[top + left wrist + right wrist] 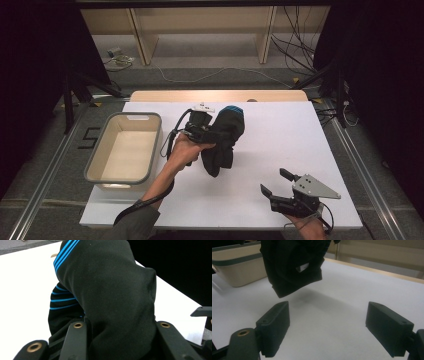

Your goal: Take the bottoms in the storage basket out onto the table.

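High view: the left hand-held gripper (212,131) is clamped on a bundle of black garment (223,142), held above the middle of the white worktop (280,145), just right of the beige bin (124,148). The garment's lower end hangs free; in the right gripper view it (292,267) casts a shadow on the sheet below, so it is clear of the surface. The right hand-held gripper (276,182) rests at the near right edge with its jaws spread and nothing between them, well apart from the cloth.

Step in hand, as judged: carrying the garment leftward to the bin. To do it well, keep the clamp firm, raise the dangling end above the bin's near rim before crossing it, centre the bundle over the open cavity, and only then release, so no fold drapes over the grey rim. The right hand-held gripper may tuck in any trailing part.

Appearance of the garment: black, soft, smooth-knit fabric, folded or bunched into a thick roll. Thin bright-blue stripes (65,250) band one end, seen at the far top in the high view. A small pale patch, possibly a label, shows among the folds in the right gripper view; it is too dim to be sure.
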Demonstrator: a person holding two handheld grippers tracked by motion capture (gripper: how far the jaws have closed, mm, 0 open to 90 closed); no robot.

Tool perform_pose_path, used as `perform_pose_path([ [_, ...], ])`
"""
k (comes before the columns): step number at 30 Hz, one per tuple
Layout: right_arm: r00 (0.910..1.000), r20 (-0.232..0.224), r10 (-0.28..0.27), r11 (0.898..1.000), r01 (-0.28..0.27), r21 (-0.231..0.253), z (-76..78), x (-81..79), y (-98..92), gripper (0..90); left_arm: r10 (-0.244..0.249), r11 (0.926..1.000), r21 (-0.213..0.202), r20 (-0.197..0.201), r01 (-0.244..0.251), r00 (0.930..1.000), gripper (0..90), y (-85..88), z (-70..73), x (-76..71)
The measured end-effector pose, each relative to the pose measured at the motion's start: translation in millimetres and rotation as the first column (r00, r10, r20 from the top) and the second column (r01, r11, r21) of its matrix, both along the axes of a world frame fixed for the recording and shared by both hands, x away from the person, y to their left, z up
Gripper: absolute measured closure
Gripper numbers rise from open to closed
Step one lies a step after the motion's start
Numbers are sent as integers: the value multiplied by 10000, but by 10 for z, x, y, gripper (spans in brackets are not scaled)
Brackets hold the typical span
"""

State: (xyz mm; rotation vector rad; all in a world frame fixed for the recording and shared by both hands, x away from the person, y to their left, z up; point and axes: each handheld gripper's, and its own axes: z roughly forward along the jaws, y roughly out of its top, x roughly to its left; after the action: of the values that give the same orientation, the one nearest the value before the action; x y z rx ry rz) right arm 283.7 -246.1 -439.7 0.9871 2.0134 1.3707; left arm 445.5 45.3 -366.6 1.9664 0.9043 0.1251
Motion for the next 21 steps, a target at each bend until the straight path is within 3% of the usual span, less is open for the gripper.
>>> perform_pose_path([
  [21, 10000, -12, 2, 10000, -2, -5, 1, -3, 3, 203, 212, 9994, 294, -204, -206, 9996, 609, -94, -225, 47],
])
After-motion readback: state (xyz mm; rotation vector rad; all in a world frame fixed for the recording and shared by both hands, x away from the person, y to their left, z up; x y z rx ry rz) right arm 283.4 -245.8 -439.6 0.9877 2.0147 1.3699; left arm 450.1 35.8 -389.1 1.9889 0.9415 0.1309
